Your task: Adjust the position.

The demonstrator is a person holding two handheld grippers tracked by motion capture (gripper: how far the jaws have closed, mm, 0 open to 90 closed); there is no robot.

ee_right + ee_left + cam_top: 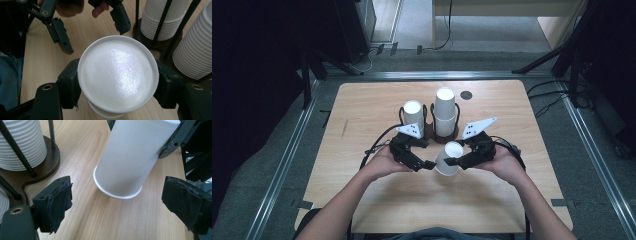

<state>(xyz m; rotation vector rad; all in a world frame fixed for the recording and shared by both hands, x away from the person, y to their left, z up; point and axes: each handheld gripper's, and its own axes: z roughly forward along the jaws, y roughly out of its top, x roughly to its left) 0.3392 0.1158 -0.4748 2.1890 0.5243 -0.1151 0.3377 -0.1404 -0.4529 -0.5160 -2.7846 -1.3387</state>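
A white paper cup point(448, 160) is held tilted just above the wooden table, between the two hands. My right gripper point(455, 153) is shut on it, with both black pads pressed against its sides. In the right gripper view the cup's point(117, 72) round end faces the camera between my right gripper's point(117, 86) jaws. My left gripper point(120, 206) stands open, its cloth-covered pads point(60, 200) on either side of the cup's point(127, 162) lower end and clear of it. The left gripper point(92, 27) also appears beyond the cup in the right gripper view.
A dark wooden cup holder point(447, 137) with black wire posts stands just behind the grippers, holding two stacks of white cups point(413, 117) point(445, 112). A small dark disc point(466, 94) lies near the table's far edge. Metal rails frame the table.
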